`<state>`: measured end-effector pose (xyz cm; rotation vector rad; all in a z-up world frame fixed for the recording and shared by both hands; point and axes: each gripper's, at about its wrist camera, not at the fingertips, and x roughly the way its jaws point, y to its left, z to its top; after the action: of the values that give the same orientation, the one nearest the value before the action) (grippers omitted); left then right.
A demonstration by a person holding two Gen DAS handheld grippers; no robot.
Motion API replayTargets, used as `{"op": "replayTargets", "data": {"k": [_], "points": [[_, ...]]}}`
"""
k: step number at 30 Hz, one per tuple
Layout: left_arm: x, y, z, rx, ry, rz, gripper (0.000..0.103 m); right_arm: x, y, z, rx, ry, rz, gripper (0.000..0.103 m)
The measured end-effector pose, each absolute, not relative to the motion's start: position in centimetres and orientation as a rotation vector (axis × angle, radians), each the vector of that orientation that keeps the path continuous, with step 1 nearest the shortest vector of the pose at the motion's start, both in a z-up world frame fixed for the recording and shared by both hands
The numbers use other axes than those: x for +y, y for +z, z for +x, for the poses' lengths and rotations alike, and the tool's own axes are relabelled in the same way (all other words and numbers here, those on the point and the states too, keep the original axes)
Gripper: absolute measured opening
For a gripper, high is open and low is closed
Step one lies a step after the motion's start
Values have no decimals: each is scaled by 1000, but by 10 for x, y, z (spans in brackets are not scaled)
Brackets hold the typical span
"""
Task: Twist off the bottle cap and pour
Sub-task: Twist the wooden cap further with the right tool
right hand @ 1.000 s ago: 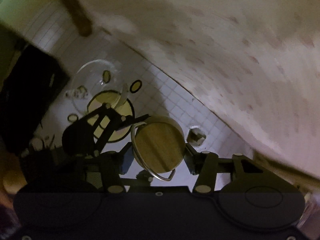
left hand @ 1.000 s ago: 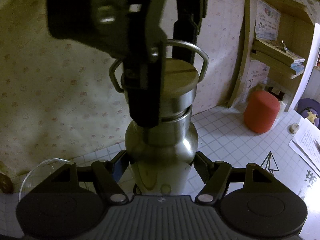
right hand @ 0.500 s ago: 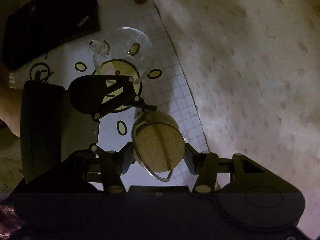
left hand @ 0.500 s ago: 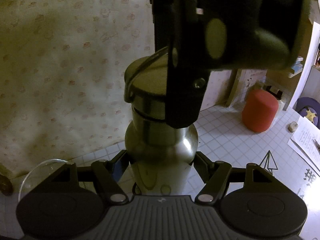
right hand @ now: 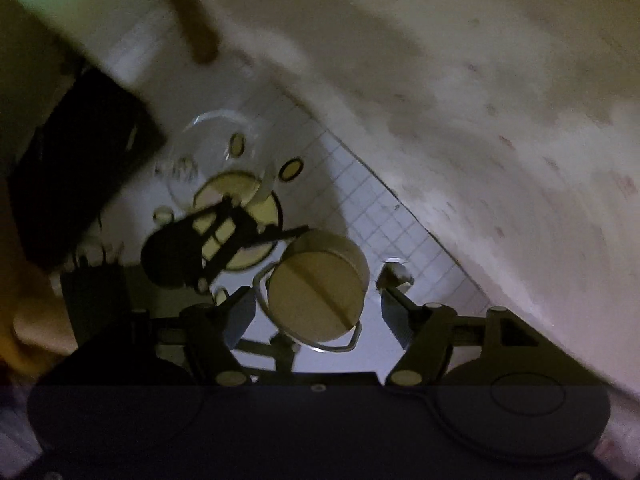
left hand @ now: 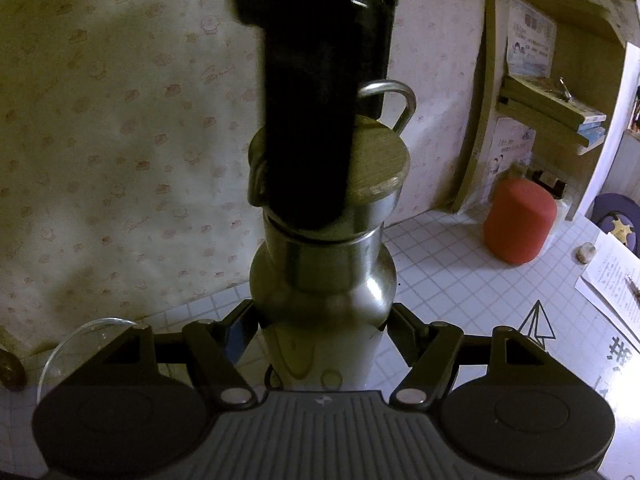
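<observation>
My left gripper [left hand: 322, 316] clamps the steel bottle [left hand: 322, 280] at its shoulder. My right gripper [right hand: 318, 306] straddles the cap [right hand: 316, 294]; jaws wide, gaps both sides.

- The left wrist view looks level and forward along its fingers, very near the upright brushed steel bottle [left hand: 324, 280], toward the patterned wallpaper wall [left hand: 120, 120] and a wooden shelf [left hand: 560, 92] at right.
- The right wrist view looks steeply down from above, very near the round wooden-topped steel cap [right hand: 316, 296], onto the white gridded table surface [right hand: 360, 200].
- Both views share the cap [left hand: 380, 164], its wire loop handle [left hand: 400, 100], the clear glass bowl [left hand: 80, 340] [right hand: 216, 152] and the wall.
- This view is blurred.
</observation>
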<state>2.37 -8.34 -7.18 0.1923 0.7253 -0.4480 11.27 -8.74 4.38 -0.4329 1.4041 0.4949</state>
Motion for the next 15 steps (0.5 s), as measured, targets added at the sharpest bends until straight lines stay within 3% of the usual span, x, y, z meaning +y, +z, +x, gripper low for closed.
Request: {"op": "replayTargets", "data": {"k": [15], "points": [[-81,-73,31,728,-450,194,69,-116,33,125,1462,105,54,72]]}}
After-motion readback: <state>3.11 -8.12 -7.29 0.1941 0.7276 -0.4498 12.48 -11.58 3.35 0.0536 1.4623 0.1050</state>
